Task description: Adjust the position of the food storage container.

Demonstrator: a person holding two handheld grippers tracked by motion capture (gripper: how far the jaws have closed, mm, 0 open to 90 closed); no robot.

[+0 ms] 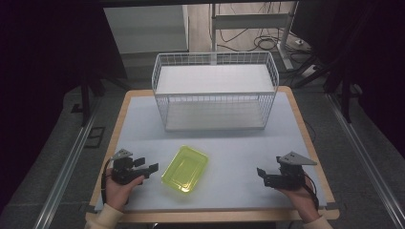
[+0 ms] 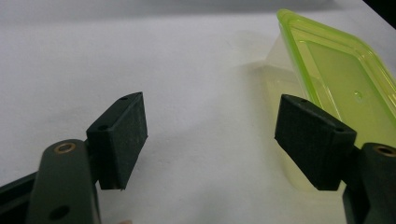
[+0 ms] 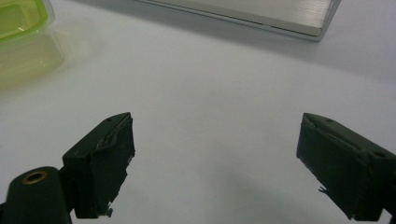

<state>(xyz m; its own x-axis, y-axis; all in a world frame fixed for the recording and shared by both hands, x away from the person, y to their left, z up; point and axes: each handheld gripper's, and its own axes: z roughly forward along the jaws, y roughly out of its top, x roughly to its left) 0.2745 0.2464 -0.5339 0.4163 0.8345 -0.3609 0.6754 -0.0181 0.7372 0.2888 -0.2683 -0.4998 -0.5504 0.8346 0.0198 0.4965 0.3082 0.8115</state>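
Item: translucent lime-green rectangular plastic container, shallow, open side up, empty. Location: near centre of the pale grey table mat, between the two grippers, turned at a slant to the table edge, well apart from the basket.

Item: white wire two-tier basket rack, upright at the far side of the mat, open front toward the person, both shelves bare.

Item: left gripper, held in the person's left hand. Jaws spread apart, nothing between them. In the left gripper view the container lies just beyond the jaw on that view's right; whether that jaw touches the wall cannot be told.

Item: right gripper, held in the person's right hand. Jaws spread wide, empty, resting low over bare mat, well apart from the container, whose corner shows far off in the right gripper view.

Step in hand, as judged: first approach of the left gripper to the container.

Handling notes:
- Straddle one rim wall, one pad inside, one outside; the thin wall suits a pinch better than a span across the body.
- Take a long side near its middle, so the container hangs level.
- Close gently; the light plastic probably flexes and slides on the smooth mat.
- Steady the far side with the right gripper if it skids.
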